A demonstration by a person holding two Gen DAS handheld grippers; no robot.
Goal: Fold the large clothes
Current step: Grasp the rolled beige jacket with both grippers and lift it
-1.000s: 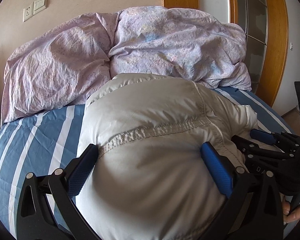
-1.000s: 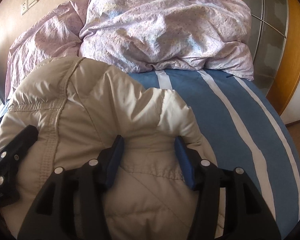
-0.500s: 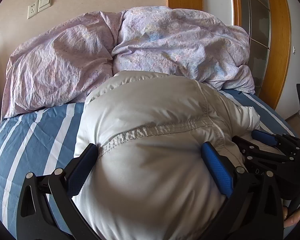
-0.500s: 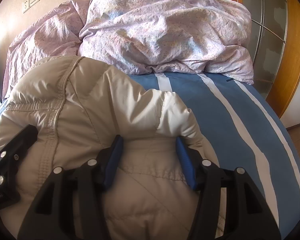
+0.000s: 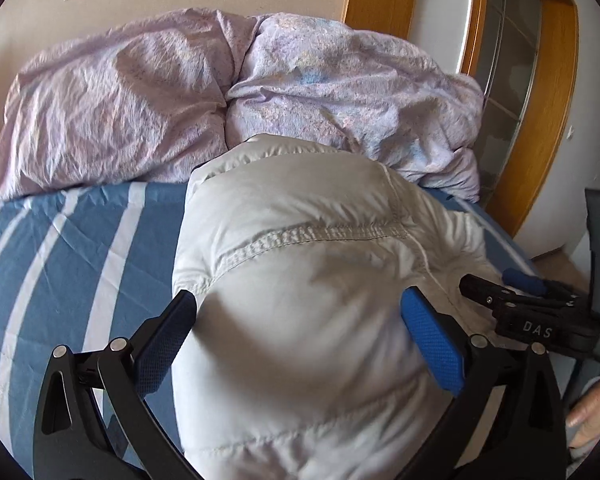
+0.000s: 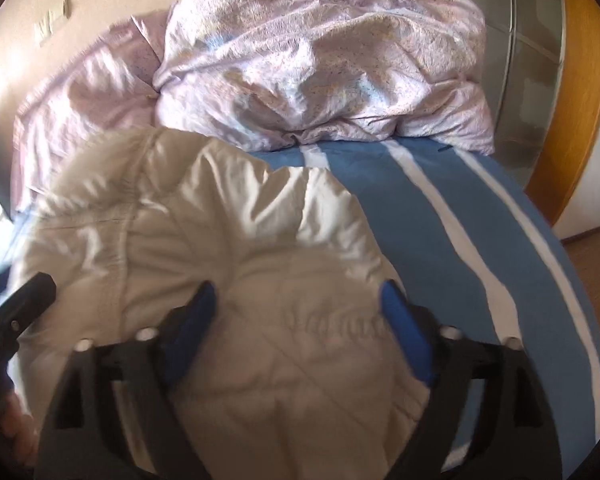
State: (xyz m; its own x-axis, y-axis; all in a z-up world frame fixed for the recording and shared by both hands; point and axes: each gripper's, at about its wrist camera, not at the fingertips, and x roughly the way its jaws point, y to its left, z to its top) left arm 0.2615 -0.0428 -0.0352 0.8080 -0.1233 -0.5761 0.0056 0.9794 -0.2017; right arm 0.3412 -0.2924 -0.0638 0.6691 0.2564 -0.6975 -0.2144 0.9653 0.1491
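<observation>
The puffer jacket (image 5: pixel 300 280) lies bundled on the striped blue bedsheet (image 5: pixel 60 260), its far end up against the heaped lilac duvet (image 5: pixel 320 92) by the wall. We go from biggest to smallest.

Handling, as we judge it: light for its bulk, soft, full of air. It will spring back once let go, and the smooth shell looks slippery, so a shallow pinch on a puffed panel may slide off. Better hold along the stitched seam band (image 5: pixel 312 236) or at a hem edge, where the cloth is flatter and firmer.

Looks: pale grey-white to cream, quilted, faint diagonal stitching on the near panel (image 6: pixel 300 360), glossy where sun strikes it. The folds are rounded, not creased flat.

Left gripper (image 5: pixel 300 336): jaws spread wide, straddling the near hump of the jacket. The blue pads sit at the fabric's flanks; we cannot tell whether they press in.

Right gripper (image 6: pixel 300 320): jaws have just been opening and now stand wide. The jacket's lobe lies between them, no longer pinched. This view is blurred.

A hand (image 5: pixel 592 412) shows at the lower right edge of the left view.
</observation>
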